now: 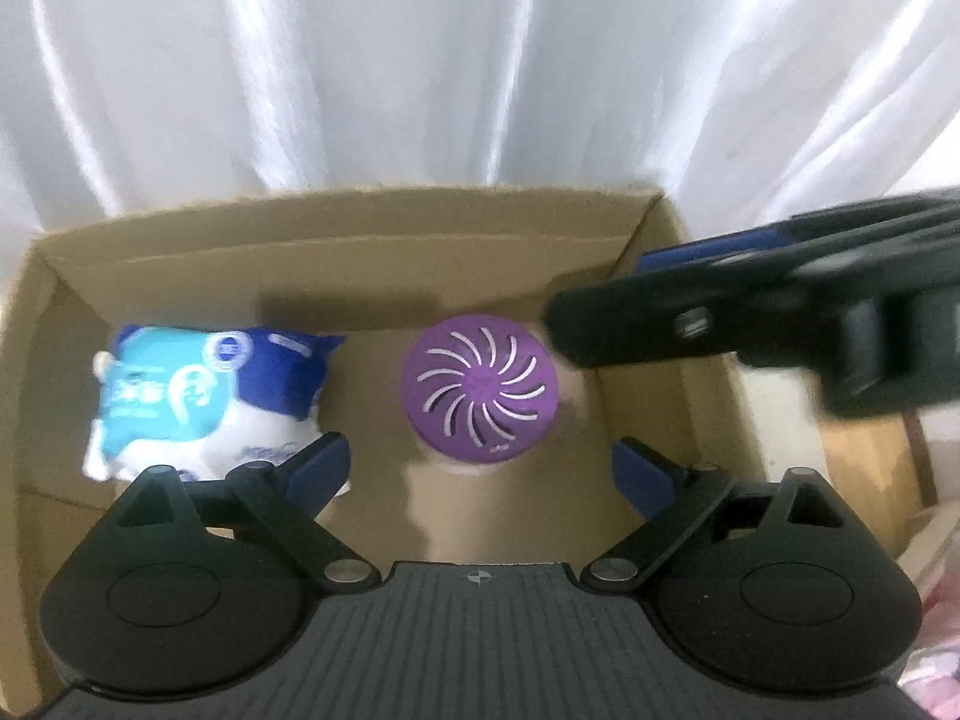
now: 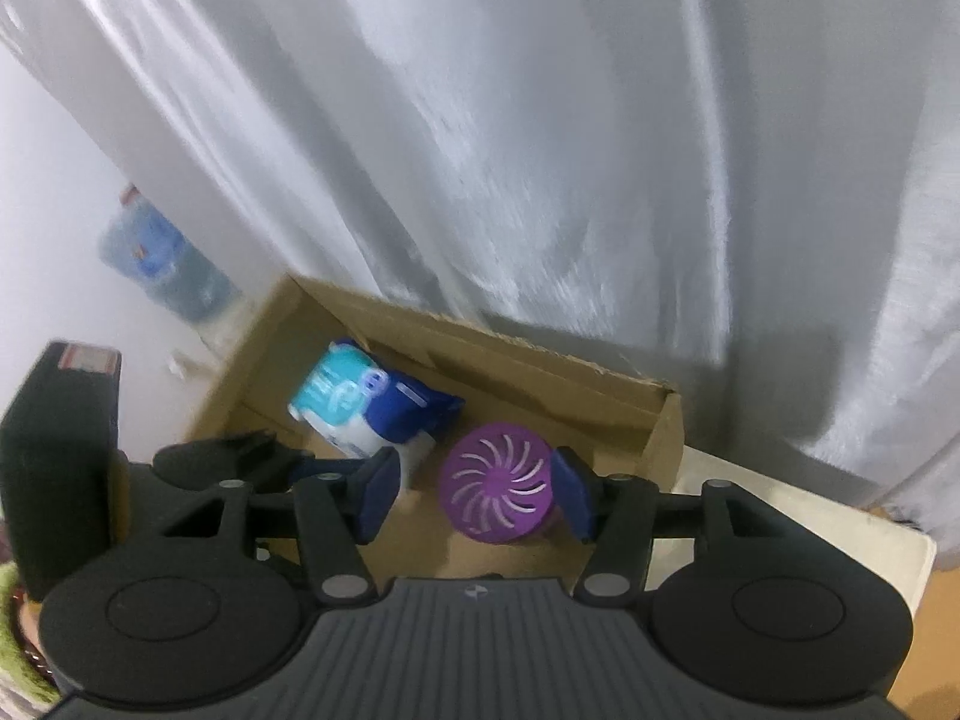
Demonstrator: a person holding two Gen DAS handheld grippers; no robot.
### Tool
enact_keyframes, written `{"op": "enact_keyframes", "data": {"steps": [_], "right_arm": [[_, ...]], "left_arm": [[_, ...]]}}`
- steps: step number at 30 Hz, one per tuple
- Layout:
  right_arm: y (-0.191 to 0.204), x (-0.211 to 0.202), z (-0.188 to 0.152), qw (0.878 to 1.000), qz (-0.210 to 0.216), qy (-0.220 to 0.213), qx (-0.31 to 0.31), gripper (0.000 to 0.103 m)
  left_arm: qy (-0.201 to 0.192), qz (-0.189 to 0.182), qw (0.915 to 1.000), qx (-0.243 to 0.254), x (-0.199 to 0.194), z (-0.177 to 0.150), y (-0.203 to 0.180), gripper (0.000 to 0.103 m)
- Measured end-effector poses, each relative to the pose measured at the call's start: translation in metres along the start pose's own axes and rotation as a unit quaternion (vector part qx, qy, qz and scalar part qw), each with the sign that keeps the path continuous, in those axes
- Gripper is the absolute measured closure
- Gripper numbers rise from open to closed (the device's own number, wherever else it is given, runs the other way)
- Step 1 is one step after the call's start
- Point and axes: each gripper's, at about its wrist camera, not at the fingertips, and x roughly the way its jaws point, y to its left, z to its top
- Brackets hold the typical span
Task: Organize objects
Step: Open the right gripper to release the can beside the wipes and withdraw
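Left wrist view, left to right: cardboard box fills the middle of the frame, open top, white curtain behind it. Inside at centre left, a blue-and-white tissue pack lying on the box floor. Just right of it, apart from it, a purple vented air freshener standing upright at frame centre. Left gripper at the bottom, fingers spread wide, nothing between the pads; the freshener sits above the gap, untouched. Right gripper enters from the right edge, blurred, its tip beside the freshener; contact unclear from here.

Right wrist view: plastic bottle at centre left against the wall, outside the box. Tissue pack left of centre in the box, freshener right of it. Right gripper partly spread; right pad is at the freshener's side, left pad clear of it, so no pinch.
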Motion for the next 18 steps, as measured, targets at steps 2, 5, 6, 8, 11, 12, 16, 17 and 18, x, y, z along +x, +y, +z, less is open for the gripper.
{"op": "enact_keyframes", "data": {"steps": [2, 5, 6, 8, 11, 12, 16, 17, 18], "right_arm": [[0.003, -0.02, -0.009, 0.999, 0.015, -0.028, 0.009, 0.038], [0.007, -0.046, -0.025, 0.997, 0.035, -0.064, 0.023, 0.036], [0.009, -0.055, -0.032, 0.996, 0.041, -0.074, 0.027, 0.035], [0.014, -0.071, -0.047, 0.993, 0.057, -0.094, 0.032, 0.035], [0.019, -0.091, -0.071, 0.989, 0.082, -0.116, 0.042, 0.031], [0.019, -0.096, -0.079, 0.988, 0.091, -0.12, 0.046, 0.031], [0.022, -0.104, -0.111, 0.984, 0.11, -0.123, 0.067, 0.031], [0.023, -0.104, -0.118, 0.984, 0.113, -0.121, 0.069, 0.031], [0.025, -0.102, -0.124, 0.984, 0.115, -0.115, 0.07, 0.031]], "left_arm": [[-0.016, -0.001, 0.9999, -0.004, -0.015, -0.003, 0.004, 0.008], [-0.04, -0.003, 0.9991, -0.013, -0.041, -0.015, 0.007, 0.005], [-0.05, 0.0, 0.9986, -0.014, -0.05, -0.021, 0.007, 0.005], [-0.068, 0.009, 0.9974, -0.022, -0.067, -0.035, 0.012, 0.004], [-0.09, 0.015, 0.9946, -0.049, -0.089, -0.064, 0.02, 0.003], [-0.099, 0.012, 0.9935, -0.055, -0.096, -0.073, 0.022, 0.003], [-0.12, 0.021, 0.9883, -0.091, -0.12, -0.113, 0.033, 0.002], [-0.122, 0.025, 0.9872, -0.1, -0.123, -0.123, 0.034, 0.002], [-0.122, 0.029, 0.986, -0.11, -0.124, -0.132, 0.036, 0.002]]}}
